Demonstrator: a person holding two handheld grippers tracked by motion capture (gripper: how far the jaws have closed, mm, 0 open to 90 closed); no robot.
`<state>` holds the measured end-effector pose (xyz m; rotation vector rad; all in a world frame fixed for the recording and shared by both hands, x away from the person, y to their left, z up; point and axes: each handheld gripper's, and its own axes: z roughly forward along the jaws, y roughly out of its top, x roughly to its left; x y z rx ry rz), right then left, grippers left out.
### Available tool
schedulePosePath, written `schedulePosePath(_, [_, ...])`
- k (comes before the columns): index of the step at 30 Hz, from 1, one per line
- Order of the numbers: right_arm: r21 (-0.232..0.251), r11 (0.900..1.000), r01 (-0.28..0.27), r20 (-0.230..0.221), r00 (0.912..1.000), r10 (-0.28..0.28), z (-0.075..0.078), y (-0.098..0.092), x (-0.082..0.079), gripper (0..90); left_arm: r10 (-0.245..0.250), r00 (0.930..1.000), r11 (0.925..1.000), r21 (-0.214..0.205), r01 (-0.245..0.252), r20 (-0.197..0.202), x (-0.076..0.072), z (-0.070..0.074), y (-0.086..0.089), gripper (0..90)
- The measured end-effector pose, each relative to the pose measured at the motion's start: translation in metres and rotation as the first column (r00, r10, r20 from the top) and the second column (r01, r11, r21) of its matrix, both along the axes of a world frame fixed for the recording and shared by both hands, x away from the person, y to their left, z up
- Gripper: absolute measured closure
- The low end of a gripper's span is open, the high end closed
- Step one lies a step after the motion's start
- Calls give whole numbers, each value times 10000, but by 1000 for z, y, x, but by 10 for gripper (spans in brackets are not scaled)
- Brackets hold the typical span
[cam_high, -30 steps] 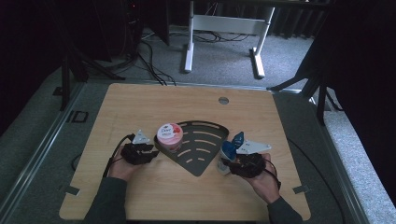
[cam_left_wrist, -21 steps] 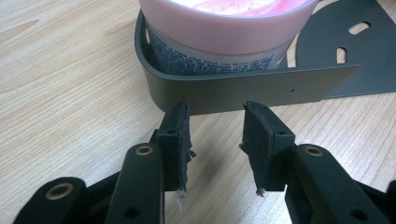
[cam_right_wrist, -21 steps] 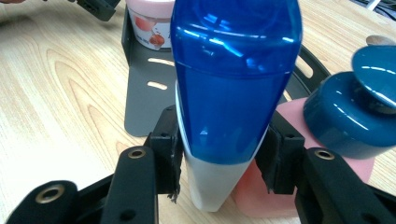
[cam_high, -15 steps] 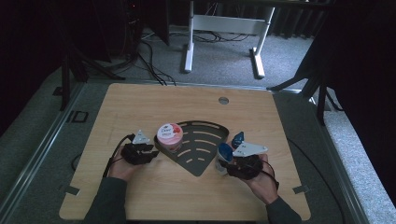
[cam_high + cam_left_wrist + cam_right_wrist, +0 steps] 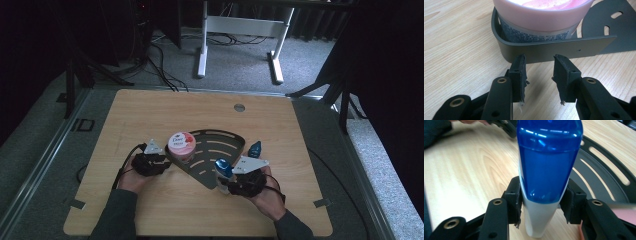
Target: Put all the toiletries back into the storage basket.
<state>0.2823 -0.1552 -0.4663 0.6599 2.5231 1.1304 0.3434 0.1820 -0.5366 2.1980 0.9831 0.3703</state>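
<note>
On the table (image 5: 150, 110), the rack (image 5: 220, 155) holds the jar (image 5: 181, 144) before the left gripper's (image 5: 539, 72) spread, empty jaws, while the right gripper (image 5: 544, 200) pinches a blue bottle (image 5: 549, 170) low down, so it might tip against the rack's rim.

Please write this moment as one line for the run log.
left gripper: open, before tray wall | pink jar: in tray | right gripper: shut on blue bottle, near tray edge
</note>
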Motion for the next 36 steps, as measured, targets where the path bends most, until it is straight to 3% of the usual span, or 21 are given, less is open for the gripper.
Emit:
schedulePosePath(5, [325, 9980, -543, -15, 9985, 544, 6, 13, -5, 564, -31, 10000, 9999, 124, 31, -31, 2, -2, -2, 620])
schedulePosePath(11, [370, 9939, -1043, 14, 9945, 1043, 6, 36, -5, 564, 19, 10000, 9998, 178, -18, -80, 4, -3, -4, 622])
schedulePosePath(23, [548, 9817, -1822, -5, 9832, 1825, 2, 90, 10, 563, 155, 9999, 9998, 111, -155, -33, 3, -1, 2, 622])
schedulePosePath(36, [303, 9790, -2014, -285, 9789, 2022, -4, 106, 24, 561, 257, 9996, 9996, -73, -256, 105, -1, 5, 11, 615])
